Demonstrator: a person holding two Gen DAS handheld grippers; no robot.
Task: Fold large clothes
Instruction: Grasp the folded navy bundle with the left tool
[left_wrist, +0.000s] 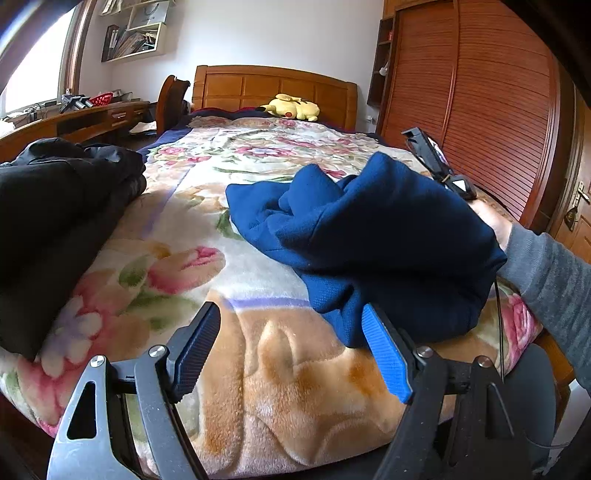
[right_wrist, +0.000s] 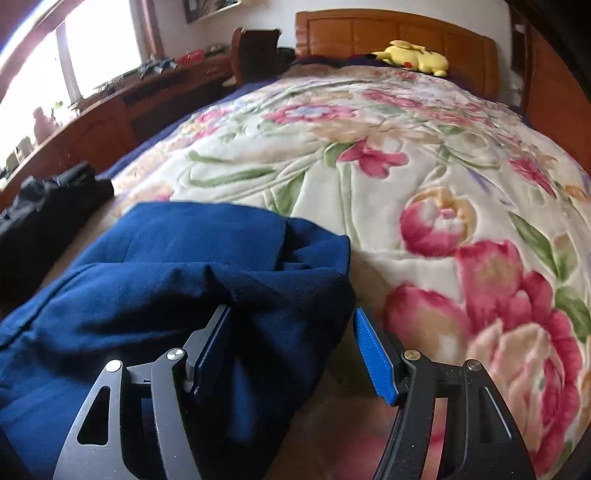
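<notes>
Loosely bunched blue garment (left_wrist: 369, 236) lies crosswise on floral blanket (left_wrist: 207, 236).

Sweater (left_wrist: 369, 236) lies on blanket (left_wrist: 258, 369), dark clothes (left_wrist: 55, 214) left.

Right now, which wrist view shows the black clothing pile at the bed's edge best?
The left wrist view: the black clothing pile fills its left side, large and sharp, lying on the floral blanket. In the right wrist view the pile is only a small dark heap at the left edge, beyond the blue garment.
</notes>
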